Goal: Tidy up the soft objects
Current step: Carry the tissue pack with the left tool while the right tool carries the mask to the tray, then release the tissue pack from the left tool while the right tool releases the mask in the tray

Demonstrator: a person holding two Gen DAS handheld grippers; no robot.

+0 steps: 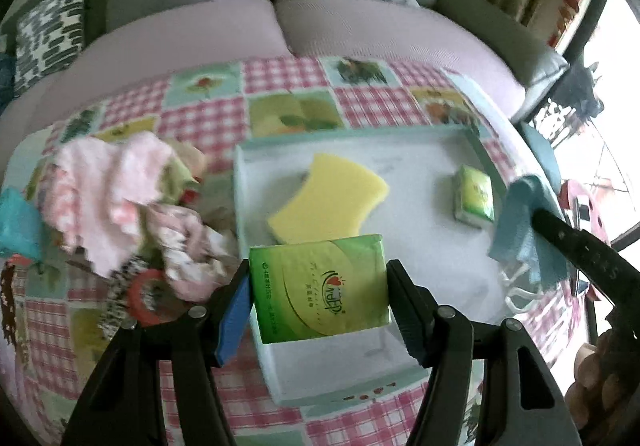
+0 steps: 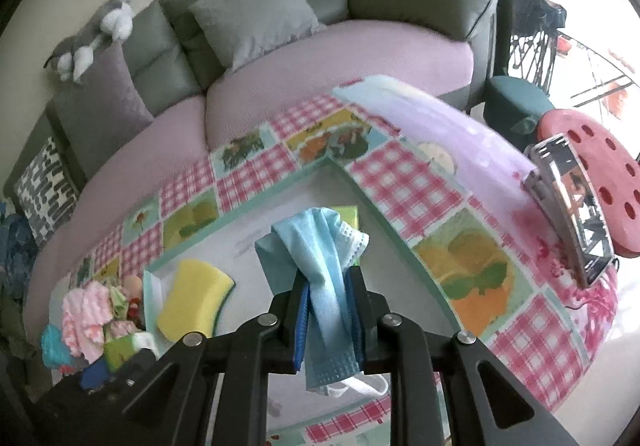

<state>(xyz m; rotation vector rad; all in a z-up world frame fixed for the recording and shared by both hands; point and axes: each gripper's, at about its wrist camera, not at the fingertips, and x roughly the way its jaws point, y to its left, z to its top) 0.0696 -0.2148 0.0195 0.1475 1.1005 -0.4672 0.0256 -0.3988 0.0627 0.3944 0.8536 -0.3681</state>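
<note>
The tablecloth [image 1: 208, 118] is pink-and-white check with fruit and flower squares. The tray [image 1: 420, 182] is white with a mint-green rim. The sponge [image 1: 328, 198] is yellow, 2 tissue packs [image 1: 320, 286] [image 1: 474, 200] green, the face mask [image 2: 324, 266] light blue, the sofa seat [image 1: 192, 26] lilac.

Ahead of our left fingers [image 1: 248, 286] we see the sponge [image 1: 328, 198] lying in the tray [image 1: 400, 230]; the cloth heap [image 1: 120, 202] lies left of them, on the desk [image 1: 208, 106].
</note>
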